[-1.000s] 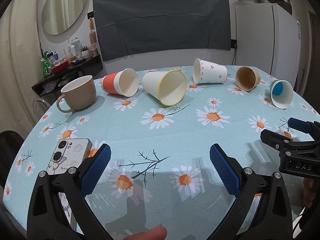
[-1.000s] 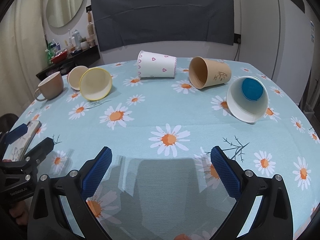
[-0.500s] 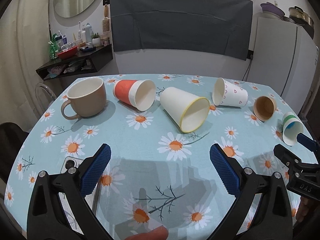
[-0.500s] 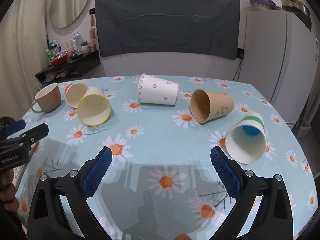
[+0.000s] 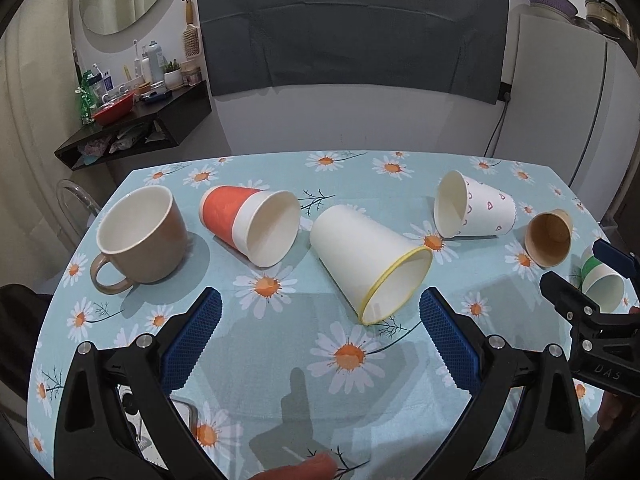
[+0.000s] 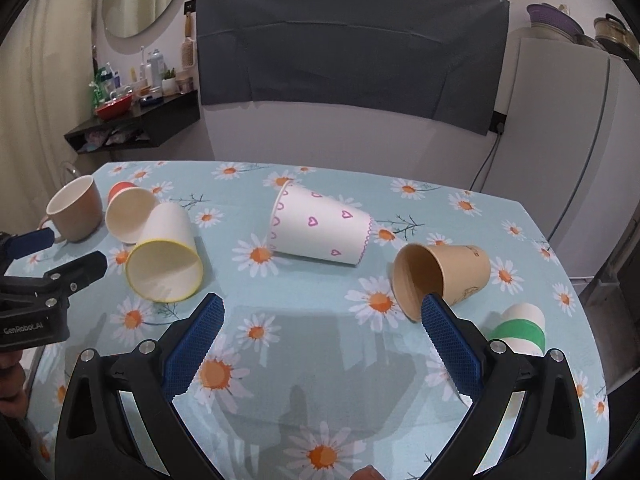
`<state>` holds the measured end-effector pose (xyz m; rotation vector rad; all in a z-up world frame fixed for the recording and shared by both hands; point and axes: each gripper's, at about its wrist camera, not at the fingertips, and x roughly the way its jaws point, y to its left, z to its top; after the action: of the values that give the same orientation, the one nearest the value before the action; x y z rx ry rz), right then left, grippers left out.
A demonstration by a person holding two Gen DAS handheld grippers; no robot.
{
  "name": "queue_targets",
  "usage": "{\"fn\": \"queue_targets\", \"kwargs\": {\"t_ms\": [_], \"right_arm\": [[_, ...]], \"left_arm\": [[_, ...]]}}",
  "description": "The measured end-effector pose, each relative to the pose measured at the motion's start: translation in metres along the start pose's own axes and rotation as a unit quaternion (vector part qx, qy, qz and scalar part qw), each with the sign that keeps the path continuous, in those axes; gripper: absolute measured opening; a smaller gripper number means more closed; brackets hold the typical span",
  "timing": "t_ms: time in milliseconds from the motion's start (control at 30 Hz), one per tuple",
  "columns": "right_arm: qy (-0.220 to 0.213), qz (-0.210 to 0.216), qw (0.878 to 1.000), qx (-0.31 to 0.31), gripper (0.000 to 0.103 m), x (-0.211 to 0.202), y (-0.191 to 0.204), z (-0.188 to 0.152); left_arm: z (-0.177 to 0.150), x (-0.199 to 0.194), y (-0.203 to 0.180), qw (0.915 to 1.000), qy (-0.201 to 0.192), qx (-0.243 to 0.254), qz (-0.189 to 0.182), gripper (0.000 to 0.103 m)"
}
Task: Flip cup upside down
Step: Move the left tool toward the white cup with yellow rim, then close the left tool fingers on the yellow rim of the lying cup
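Yellow-rimmed cup (image 5: 370,262): white paper, on its side mid-table, mouth toward me and slightly right; it lies at 12 o'clock ahead of my left gripper, apart from both pads.
Orange cup (image 5: 250,226): on its side at about 9 o'clock from the yellow-rimmed cup, just beside it, mouth facing me.
Mug (image 5: 140,236): tan, upright, white inside, handle toward me; at 9 o'clock from the orange cup.
Heart-print cup (image 6: 318,230): white with pink hearts, on its side mid-table, mouth to the left; at 12 o'clock from my right gripper.
Brown cup (image 6: 440,278): kraft paper, on its side, mouth toward me; my right gripper's right pad overlaps its lower edge in view, and I cannot tell if they touch.
Green-banded cup (image 6: 520,330): white, lying at 4 o'clock from the brown cup, partly hidden behind my right gripper's frame.
Left gripper (image 5: 320,336): I hold it spread wide over the cloth, nothing between the blue pads.
Right gripper (image 6: 320,340): likewise spread wide, gripping nothing.
Tablecloth (image 6: 320,364): light blue with daisies.
Phone (image 5: 132,404): only a corner shows under my left gripper's frame.
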<state>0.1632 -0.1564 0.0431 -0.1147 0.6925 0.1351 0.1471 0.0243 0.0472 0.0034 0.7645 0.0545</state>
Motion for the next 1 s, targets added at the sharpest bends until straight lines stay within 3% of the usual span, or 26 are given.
{"fn": "queue_targets", "kwargs": {"t_ms": [300,400,500,600,667,767,833,1000], "right_arm": [[0.020,0.009,1.000,-0.002,0.095,0.024,0.001,0.004],[0.030,0.014,0.999,-0.002,0.095,0.030,0.002,0.002],[0.035,0.019,0.999,-0.001,0.095,0.034,0.002,-0.003],[0.045,0.022,0.999,-0.002,0.095,0.039,0.003,-0.007],[0.049,0.022,0.999,-0.003,0.095,0.041,0.002,-0.010],[0.052,0.026,0.998,-0.003,0.095,0.041,0.002,-0.012],[0.053,0.029,0.998,-0.002,0.095,0.041,0.002,-0.013],[0.054,0.030,0.998,-0.004,0.095,0.039,0.003,-0.014]], "left_arm": [[0.005,0.037,-0.003,0.9995,0.033,-0.001,-0.001,0.097],[0.005,0.047,-0.001,0.9992,0.039,-0.013,-0.001,0.091],[0.004,0.051,-0.003,0.9993,0.035,-0.014,-0.003,0.079],[0.003,0.053,-0.006,0.9993,0.034,-0.005,-0.014,0.058],[0.001,0.053,-0.008,0.9993,0.031,0.001,-0.019,0.035],[0.000,0.054,-0.008,0.9993,0.029,0.003,-0.023,0.016],[-0.001,0.054,-0.007,0.9995,0.027,0.002,-0.018,0.007],[0.001,0.049,-0.004,0.9991,0.028,0.000,-0.032,0.005]]}}
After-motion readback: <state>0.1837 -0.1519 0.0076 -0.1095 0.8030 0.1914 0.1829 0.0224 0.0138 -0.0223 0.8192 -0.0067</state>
